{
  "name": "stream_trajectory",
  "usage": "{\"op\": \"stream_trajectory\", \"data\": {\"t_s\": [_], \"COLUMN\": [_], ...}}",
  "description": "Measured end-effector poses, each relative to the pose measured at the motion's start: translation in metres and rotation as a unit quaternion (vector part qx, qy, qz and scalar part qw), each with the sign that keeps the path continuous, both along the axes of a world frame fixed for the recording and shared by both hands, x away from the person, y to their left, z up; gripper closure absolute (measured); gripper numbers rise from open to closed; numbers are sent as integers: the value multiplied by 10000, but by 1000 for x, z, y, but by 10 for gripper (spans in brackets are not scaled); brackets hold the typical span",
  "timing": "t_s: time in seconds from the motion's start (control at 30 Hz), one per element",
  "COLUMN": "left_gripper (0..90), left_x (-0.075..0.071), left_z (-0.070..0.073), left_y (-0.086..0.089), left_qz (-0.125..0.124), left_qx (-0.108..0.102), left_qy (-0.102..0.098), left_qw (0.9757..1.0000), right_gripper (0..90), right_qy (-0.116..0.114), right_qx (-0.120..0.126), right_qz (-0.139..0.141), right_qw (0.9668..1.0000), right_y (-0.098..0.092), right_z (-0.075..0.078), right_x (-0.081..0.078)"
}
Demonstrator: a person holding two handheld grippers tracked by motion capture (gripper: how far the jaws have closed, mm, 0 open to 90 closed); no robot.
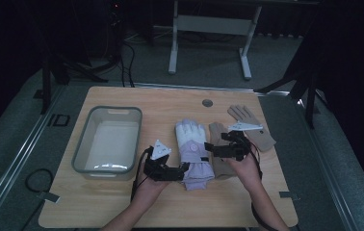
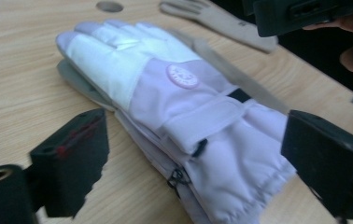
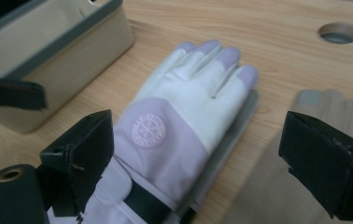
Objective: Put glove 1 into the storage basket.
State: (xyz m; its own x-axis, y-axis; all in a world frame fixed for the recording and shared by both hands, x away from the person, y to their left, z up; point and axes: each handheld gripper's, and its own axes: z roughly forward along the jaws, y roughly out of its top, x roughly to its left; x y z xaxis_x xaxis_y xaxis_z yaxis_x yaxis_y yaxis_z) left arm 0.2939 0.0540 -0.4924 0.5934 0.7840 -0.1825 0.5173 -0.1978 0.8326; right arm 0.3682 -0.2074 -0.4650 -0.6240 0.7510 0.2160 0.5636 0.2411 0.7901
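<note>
A pair of lilac-and-white padded gloves [image 1: 193, 147] lies stacked, fingers pointing away, in the middle of the wooden table [image 1: 122, 202]. My left gripper [image 1: 185, 168] hovers at their cuff, open, with nothing gripped. In the left gripper view its jaws stand wide over the lilac cuff [image 2: 221, 140]. My right gripper [image 1: 208, 147] is at the gloves' right edge, also open. Between its jaws in the right gripper view lies the white palm of the top glove [image 3: 188, 98]. One tan glove [image 1: 220, 161] lies right of the pair, under my right hand. A second tan glove [image 1: 257, 132] lies farther right.
A grey plastic bin [image 1: 107, 139] stands empty at the left; its wall [image 3: 48, 51] is close to the gloves. A round hole [image 1: 207, 103] sits in the table's far edge. A white desk frame stands on the floor beyond.
</note>
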Motion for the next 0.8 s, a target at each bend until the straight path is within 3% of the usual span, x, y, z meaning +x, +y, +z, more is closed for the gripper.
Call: {"op": "stream_trajectory", "data": {"t_s": [0.07, 0.17, 0.23, 0.27, 0.33, 0.5, 0.6, 0.67, 0.77, 0.8], "left_gripper": [129, 140, 141, 142, 144, 146, 160, 163, 163, 172], "left_x": [3, 7, 10, 11, 12, 15, 17, 20, 23, 24], "left_z": [-4, -11, -18, -21, -29, -40, -47, -52, -57, -57], "left_y": [-4, -7, -8, -9, -11, -13, -15, -15, -12, -12], "left_qz": [51, 132, 193, 200, 170, 140, 43, -4, -44, -77], "left_qx": [67, 220, 221, 203, 266, 204, 238, 202, 65, 83], "left_qy": [164, 341, 554, 676, 823, 1090, 1228, 1355, 1543, 1524], "left_qw": [9998, 9991, 9980, 9973, 9961, 9937, 9921, 9906, 9880, 9882], "right_gripper": [105, 243, 406, 417, 498, 476, 444, 444, 458, 502], "right_qy": [48, 179, 282, 418, 527, 987, 1153, 1303, 1503, 1572], "right_qx": [-152, -93, -94, 11, -50, -42, -329, -333, -305, -290], "right_qz": [6, -2, -31, -11, -48, -10, -52, -43, -17, 44], "right_qw": [9999, 9998, 9996, 9991, 9986, 9951, 9928, 9909, 9882, 9871], "right_y": [6, 9, 10, 9, 11, 13, 18, 18, 17, 16], "right_z": [-4, -12, -18, -22, -29, -46, -57, -63, -69, -71], "right_x": [4, 8, 11, 13, 15, 19, 20, 22, 25, 26]}}
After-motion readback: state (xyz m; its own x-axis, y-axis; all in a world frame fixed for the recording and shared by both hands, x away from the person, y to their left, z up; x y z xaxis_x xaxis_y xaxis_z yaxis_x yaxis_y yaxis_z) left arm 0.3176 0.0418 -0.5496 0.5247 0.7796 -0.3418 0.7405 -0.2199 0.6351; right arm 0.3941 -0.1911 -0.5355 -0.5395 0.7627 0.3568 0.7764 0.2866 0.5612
